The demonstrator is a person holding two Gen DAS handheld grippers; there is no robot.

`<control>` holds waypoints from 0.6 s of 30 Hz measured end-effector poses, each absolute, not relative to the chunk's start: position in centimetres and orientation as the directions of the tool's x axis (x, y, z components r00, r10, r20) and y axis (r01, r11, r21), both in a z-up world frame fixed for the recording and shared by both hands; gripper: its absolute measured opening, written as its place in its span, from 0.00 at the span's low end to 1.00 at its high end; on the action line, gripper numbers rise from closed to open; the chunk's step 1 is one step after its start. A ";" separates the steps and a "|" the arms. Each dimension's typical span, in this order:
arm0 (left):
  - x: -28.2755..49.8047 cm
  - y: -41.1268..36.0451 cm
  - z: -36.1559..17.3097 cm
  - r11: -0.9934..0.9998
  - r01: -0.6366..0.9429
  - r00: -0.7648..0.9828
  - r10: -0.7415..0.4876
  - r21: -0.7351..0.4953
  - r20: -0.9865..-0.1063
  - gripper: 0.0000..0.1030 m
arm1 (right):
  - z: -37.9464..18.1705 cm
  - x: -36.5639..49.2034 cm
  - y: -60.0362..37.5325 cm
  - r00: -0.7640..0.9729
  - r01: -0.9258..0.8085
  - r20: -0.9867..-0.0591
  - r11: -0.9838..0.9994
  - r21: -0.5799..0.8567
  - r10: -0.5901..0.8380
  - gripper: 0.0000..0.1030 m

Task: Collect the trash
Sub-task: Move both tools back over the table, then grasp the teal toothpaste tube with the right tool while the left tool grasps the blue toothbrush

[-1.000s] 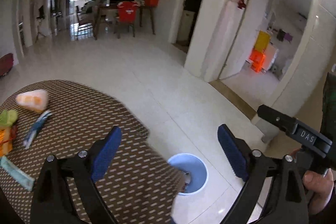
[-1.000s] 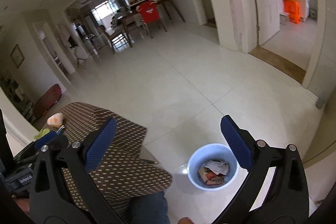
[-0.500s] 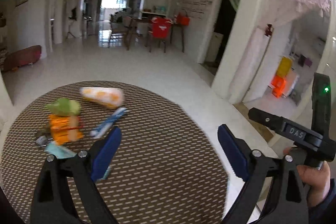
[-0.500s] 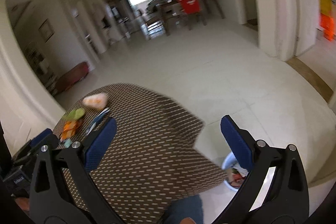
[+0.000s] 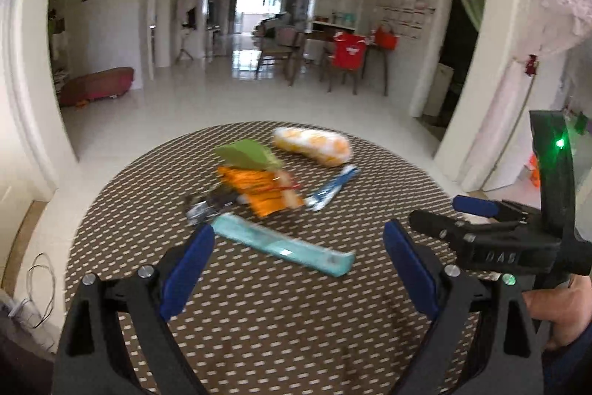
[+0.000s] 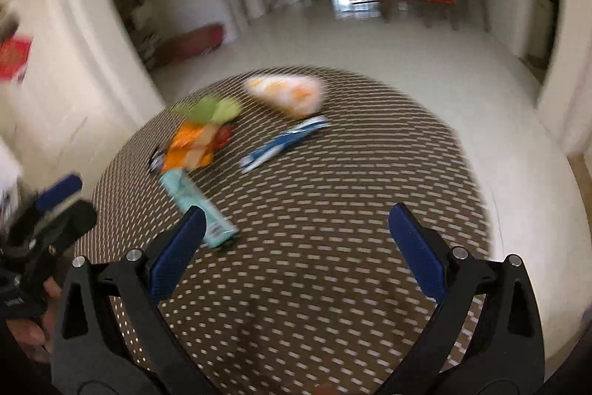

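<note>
— Inspector: State of the left gripper [image 5: 298,267]?

— Assistant: Jaws spread wide, nothing between them. It hangs over the round bench [image 5: 259,321], which carries a brown dotted cloth.

— Inspector: And the right gripper [image 6: 296,252]?

— Assistant: The same: jaws wide apart, holding nothing. In the left wrist view it shows at the right edge, gripped by a hand [image 5: 562,310].

— Inspector: Location of the trash?

— Assistant: All on the bench, ahead of both sets of jaws. Nearest is a teal wrapper [image 5: 285,245], lying across the gap just beyond the left jaws; in the right wrist view it runs up to the left-hand jaw. Beyond it is an orange packet [image 5: 259,189] with a green wrapper [image 5: 249,154] at its far side, touching or overlapping it. A small dark and silver piece [image 5: 207,204] lies at the orange packet's left. A blue-and-white wrapper [image 5: 333,187] lies to the right of the packet, and a white-and-orange bag [image 5: 312,145] lies farthest out.

— Inspector: Reliability?

— Assistant: The right wrist view is badly blurred, so the contact between the teal wrapper and that jaw cannot be settled.
</note>
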State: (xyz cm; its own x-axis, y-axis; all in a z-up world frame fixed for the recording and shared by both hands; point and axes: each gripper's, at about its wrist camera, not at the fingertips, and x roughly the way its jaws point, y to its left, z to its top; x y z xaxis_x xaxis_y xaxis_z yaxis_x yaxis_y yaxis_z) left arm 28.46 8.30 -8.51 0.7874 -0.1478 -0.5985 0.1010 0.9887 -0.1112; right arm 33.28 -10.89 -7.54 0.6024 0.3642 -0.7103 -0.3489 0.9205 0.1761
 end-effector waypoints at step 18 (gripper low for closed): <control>27.9 14.8 -11.8 0.993 -0.052 0.745 -0.033 -0.107 -0.666 0.88 | -13.0 35.5 -0.3 0.479 -0.578 -0.804 0.816 0.014 0.353 0.28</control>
